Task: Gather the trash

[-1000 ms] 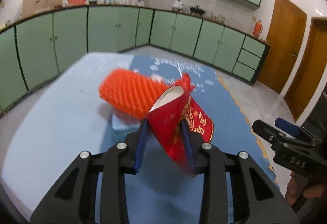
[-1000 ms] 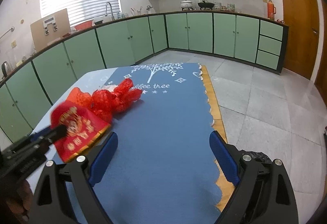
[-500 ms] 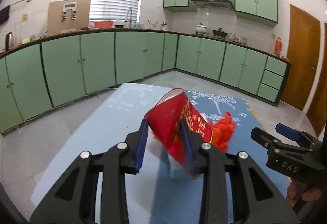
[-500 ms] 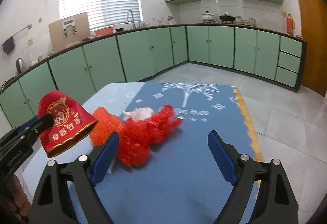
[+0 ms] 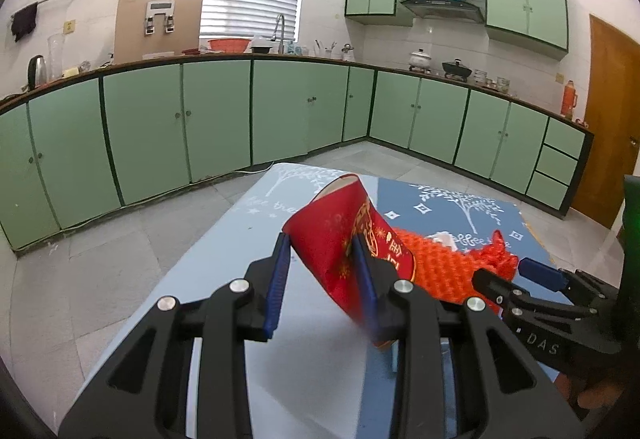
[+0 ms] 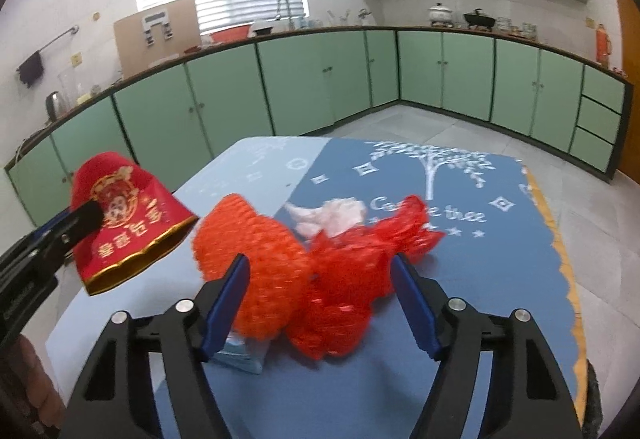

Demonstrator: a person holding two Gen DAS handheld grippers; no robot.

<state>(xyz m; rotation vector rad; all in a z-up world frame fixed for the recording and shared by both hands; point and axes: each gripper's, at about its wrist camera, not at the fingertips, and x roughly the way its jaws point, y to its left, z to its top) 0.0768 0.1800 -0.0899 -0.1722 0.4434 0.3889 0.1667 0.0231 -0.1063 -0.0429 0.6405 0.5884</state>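
At lower centre, my right gripper (jaws just closing, not yet pinching) straddles light, squashy red mesh; my left gripper clamps a paper cup.

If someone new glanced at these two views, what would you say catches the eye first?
First, the bright red paper cup, pinched in the left gripper and held above the near left part of the blue table. Next, the heap of orange foam netting and red mesh lying mid-table, with the right gripper open around it, its jaws having just been closing. Behind runs a long wall of green cabinets.
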